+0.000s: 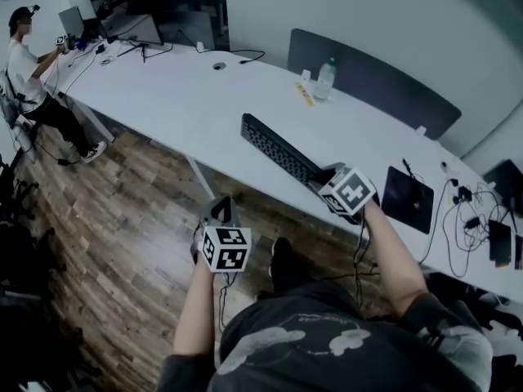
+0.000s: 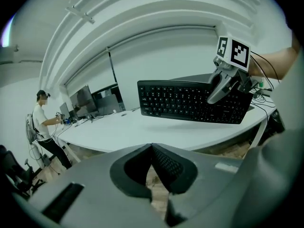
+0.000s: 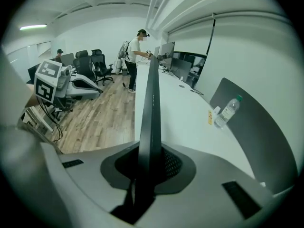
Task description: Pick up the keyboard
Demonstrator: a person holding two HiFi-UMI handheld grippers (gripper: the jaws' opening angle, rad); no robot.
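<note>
Right claw (image 3: 151,170) is clamping keyboard (image 3: 153,99) by one end, carrying it on edge just above surface (image 1: 188,96) | left claw (image 2: 152,165) is hanging closed, empty | I'm judging it light and stiff but levering from this end grip; a mid-edge hold would steady it

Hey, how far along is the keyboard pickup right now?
Done: the right gripper grips one end of the keyboard in its jaws, and it hangs clear of the white table, its shadow beneath. In hand: a one-handed hold; the left gripper is shut, empty, out over the wood floor. Left: little, just keeping it steady.
</note>
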